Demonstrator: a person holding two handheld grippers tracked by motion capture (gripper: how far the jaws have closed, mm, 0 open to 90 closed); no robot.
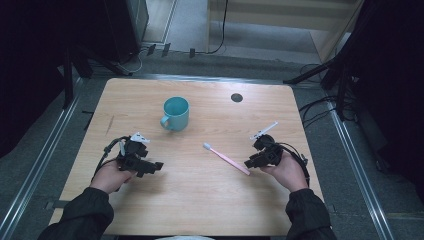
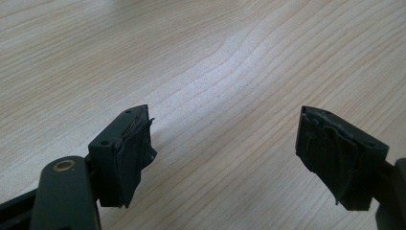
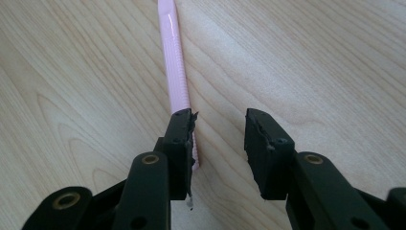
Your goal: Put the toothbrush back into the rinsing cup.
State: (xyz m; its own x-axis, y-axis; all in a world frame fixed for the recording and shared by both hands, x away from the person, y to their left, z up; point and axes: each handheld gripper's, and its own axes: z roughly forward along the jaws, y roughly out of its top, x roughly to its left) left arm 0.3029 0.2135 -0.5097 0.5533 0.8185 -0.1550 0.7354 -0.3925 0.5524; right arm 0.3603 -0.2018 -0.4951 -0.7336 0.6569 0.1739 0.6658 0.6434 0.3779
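A: Start nearest. In the right gripper view the right gripper (image 3: pixel 219 127) has its jaws parted, gripping nothing. The pink toothbrush (image 3: pixel 176 62) runs up from the bottom centre to the top of the frame, and its handle end sits under one jaw, not in the gap.

B: So that's the risk. If the jaws close now, I'd judge that one pad lands on top of the handle or shoves it sideways, and the brush skids on the table (image 3: pixel 311 57).

A: Likely. It's thin and lies flat, so a slanted pinch could also flip it out.

B: And the left gripper (image 2: pixel 225 139)?

A: Jaws wide apart over bare wood, gripping nothing. In the high view it rests at lower left, well apart from the brush.

B: Farther off?

A: In the high view the brush (image 1: pixel 226 158) lies right of centre, bristles toward the middle, the right gripper (image 1: pixel 256 161) at its near end. The teal mug (image 1: pixel 176 113) stands above and left of it. A shoved brush could slide that way.
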